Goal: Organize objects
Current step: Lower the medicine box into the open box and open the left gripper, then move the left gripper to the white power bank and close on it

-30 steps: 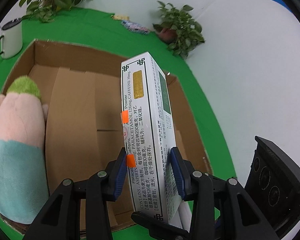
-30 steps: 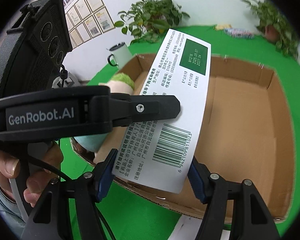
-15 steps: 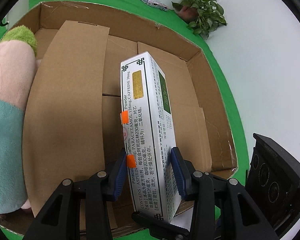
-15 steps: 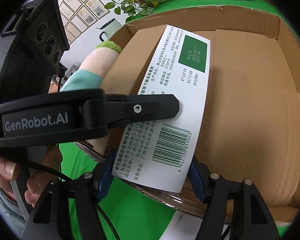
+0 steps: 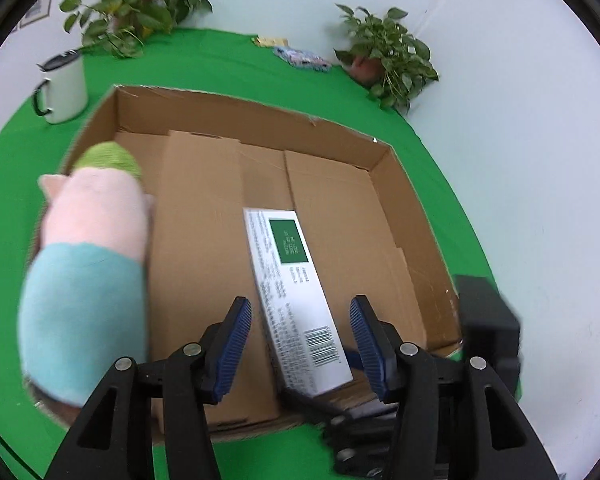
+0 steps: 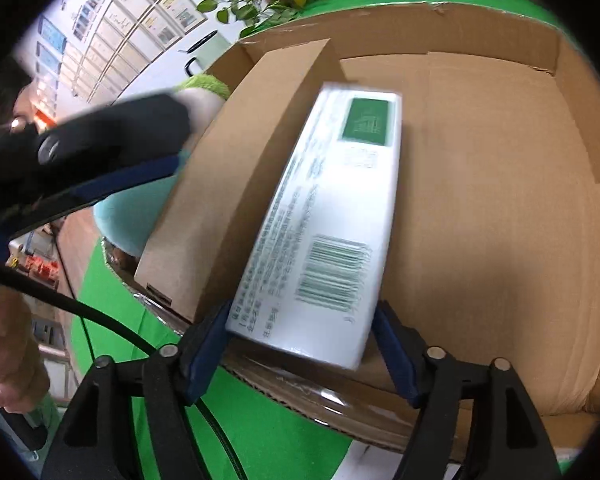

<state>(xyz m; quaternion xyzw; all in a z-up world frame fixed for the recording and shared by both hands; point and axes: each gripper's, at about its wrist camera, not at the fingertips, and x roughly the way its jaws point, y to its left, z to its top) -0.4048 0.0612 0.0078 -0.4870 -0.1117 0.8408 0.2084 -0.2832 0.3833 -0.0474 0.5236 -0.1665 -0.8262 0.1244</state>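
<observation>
Since half a second ago, the left gripper (image 5: 300, 346) has let go of the white medicine box (image 5: 294, 296) and pulled back; its fingers (image 5: 236, 344), which pinched the box on edge, now stand wide apart with the box lying flat between and beyond them, untouched. The box has turned from upright to lying with its barcode face up, low over the floor of the cardboard tray (image 5: 416, 216).

In the right wrist view the right gripper (image 6: 300, 334) has its blue fingers (image 6: 206, 346) on either side of the box's near end (image 6: 332, 220), apparently clamping it. The picture is blurred, so firm contact cannot be confirmed. The near end overhangs the tray's front wall.

Risks, as a judgement: if the right fingers open now, the overhanging end could tip the box back over the front wall onto the green counter (image 5: 228, 60). The raised cardboard flap (image 6: 236, 184) just beside the box could catch its edge and leave it tilted.

The left gripper hovers above the tray's front edge, pointing into it. A plush toy (image 5: 88, 280) lies along the tray's left side, apart from the box.
</observation>
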